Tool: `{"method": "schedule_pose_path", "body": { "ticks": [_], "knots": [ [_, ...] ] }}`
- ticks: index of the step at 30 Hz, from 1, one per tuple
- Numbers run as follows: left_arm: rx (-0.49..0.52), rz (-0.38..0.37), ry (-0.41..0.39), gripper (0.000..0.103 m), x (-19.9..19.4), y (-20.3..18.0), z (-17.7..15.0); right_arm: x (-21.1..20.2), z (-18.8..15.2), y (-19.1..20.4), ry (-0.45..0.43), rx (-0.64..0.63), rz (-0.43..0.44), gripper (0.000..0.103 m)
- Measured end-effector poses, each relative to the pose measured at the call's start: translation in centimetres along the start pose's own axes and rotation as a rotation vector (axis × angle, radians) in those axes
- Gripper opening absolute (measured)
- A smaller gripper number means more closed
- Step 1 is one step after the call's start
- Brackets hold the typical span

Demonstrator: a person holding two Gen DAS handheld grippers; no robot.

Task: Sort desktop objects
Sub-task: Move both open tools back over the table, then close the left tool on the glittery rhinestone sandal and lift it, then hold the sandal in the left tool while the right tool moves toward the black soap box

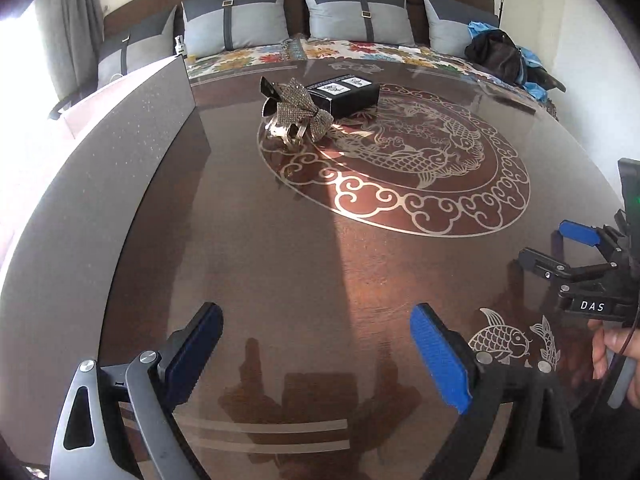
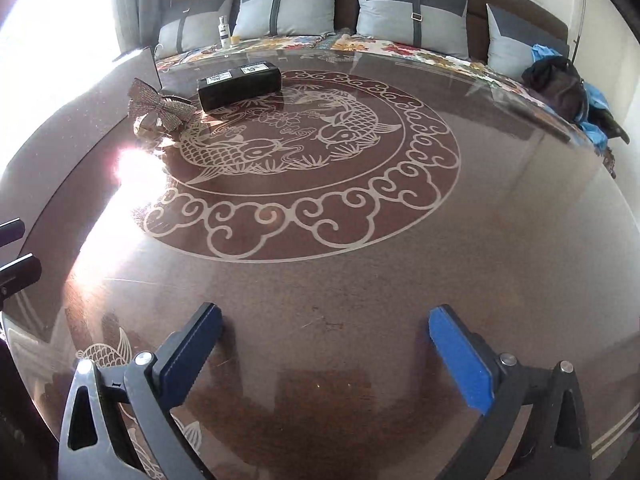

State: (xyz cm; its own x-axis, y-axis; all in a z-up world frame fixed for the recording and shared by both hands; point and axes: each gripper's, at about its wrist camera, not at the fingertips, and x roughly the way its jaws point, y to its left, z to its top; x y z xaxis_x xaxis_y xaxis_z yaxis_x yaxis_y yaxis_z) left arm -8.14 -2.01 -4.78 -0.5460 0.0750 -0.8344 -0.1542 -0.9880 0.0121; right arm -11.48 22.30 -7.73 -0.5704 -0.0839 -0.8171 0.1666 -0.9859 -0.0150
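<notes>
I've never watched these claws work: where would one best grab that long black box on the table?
Probably across the black box's two long sides near its middle, coming down from above. It lies flat, and the narrow width looks easier to span than its length. Its near end sits close to the sparkly bow, so stay clear of that end.

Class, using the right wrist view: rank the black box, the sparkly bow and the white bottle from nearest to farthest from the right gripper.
1. Sparkly bow, on the table, far left, nearest the right gripper.
2. Black box, just behind and right of the bow.
3. White bottle, off the table, by the cushions.
</notes>
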Motion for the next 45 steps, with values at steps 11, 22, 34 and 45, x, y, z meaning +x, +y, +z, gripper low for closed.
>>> {"method": "schedule_pose_path", "body": {
  "ticks": [11, 22, 34, 45],
  "knots": [
    [0.022, -0.028, 0.042, 0.103, 3.3, -0.2, 0.8, -0.1, 0.0, 0.1, -0.003, 0.003, -0.005, 0.103],
    [0.127, -0.099, 0.000, 0.103, 8.5, -0.1, 8.5, -0.1, 0.0, 0.0, -0.003, 0.003, -0.005, 0.103],
    [0.083, -0.070, -0.010, 0.103, 13.6, 1.1, 16.1, 0.0, 0.0, 0.0, -0.003, 0.003, -0.004, 0.103],
    [0.005, -0.065, -0.077, 0.070, 12.2, 4.0, 15.0, 0.0, 0.0, 0.0, -0.003, 0.003, -0.004, 0.103]
  ]
}}
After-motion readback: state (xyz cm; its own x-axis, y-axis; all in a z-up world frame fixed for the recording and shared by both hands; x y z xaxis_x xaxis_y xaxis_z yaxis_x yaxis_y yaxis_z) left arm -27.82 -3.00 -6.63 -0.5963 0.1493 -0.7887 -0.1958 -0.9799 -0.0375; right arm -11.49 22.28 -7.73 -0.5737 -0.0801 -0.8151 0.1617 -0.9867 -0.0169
